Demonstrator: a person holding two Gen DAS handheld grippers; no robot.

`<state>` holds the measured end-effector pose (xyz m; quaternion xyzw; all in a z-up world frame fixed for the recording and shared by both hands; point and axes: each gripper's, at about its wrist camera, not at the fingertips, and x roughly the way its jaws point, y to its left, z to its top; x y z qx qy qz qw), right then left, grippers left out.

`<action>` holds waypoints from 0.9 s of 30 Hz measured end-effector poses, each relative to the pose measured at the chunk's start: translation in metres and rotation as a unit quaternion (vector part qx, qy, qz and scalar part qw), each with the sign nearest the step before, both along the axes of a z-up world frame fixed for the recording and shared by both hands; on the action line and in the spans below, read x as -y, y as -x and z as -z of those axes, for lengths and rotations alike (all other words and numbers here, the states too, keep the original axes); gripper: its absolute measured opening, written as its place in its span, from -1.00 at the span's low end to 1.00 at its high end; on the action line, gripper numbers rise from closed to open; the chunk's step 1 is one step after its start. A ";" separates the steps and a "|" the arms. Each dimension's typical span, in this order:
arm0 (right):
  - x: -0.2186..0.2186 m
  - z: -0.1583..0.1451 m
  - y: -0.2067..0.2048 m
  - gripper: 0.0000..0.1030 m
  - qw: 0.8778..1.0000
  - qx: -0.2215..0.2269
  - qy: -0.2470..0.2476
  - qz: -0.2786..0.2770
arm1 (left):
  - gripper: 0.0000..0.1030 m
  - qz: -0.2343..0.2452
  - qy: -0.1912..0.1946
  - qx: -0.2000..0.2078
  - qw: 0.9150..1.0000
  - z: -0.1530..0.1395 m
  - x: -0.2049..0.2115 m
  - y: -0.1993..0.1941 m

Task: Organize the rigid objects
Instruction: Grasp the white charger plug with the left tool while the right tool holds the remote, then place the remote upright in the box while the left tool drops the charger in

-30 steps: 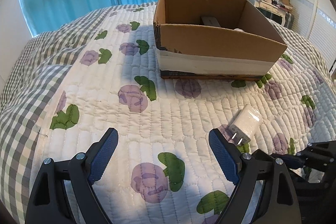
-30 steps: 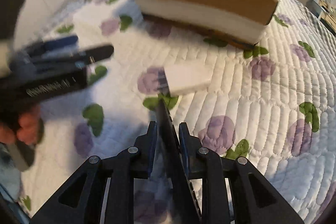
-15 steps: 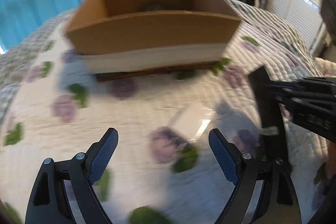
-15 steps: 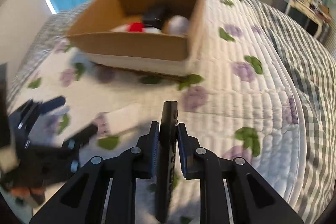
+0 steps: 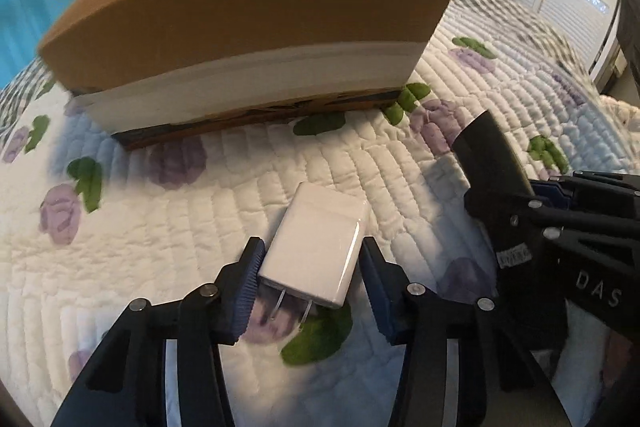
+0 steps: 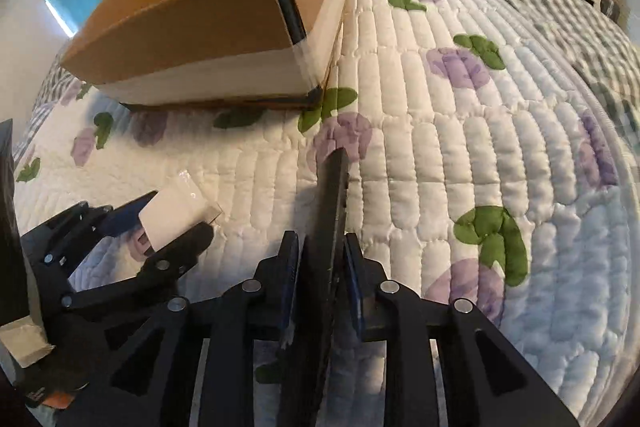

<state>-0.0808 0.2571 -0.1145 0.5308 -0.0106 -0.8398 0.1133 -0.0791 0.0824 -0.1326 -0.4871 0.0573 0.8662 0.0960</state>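
1. The quilted bedspread with purple flowers and green leaves lies under everything, spreading out below both grippers.

2. The cardboard box sits ahead of both grippers, open at the top. From here its contents are mostly hidden; something dark may lie inside, but I can't say what.

3. The left gripper has its blue pads on either side of the white charger. The left pad touches the plug's side; the right one seems just at the edge, so whether the grip is fully made I cannot tell.

4. The right gripper is clamped on a flat black object, held on edge and pointing forward toward the box.

5. The charger lies on the quilt with its two prongs facing back toward the left gripper, short of the box.

6. The step in hand looks like the charger pickup. Next, I'd judge, firm the squeeze, lift, and carry it forward over the box's near wall.
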 end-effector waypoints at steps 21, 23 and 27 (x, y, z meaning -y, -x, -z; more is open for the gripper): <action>0.046 -0.196 0.073 -0.66 0.986 -0.157 0.000 -0.058 | -0.56 -0.004 -0.035 -0.144 0.989 -0.173 0.035 0.070; 0.053 -0.187 0.093 -0.66 0.989 -0.133 -0.004 -0.067 | -0.56 -0.008 -0.025 -0.135 0.991 -0.166 0.037 0.088; 0.068 -0.148 0.128 -0.66 0.993 -0.083 -0.025 -0.079 | -0.56 -0.022 0.000 -0.107 0.994 -0.132 0.038 0.118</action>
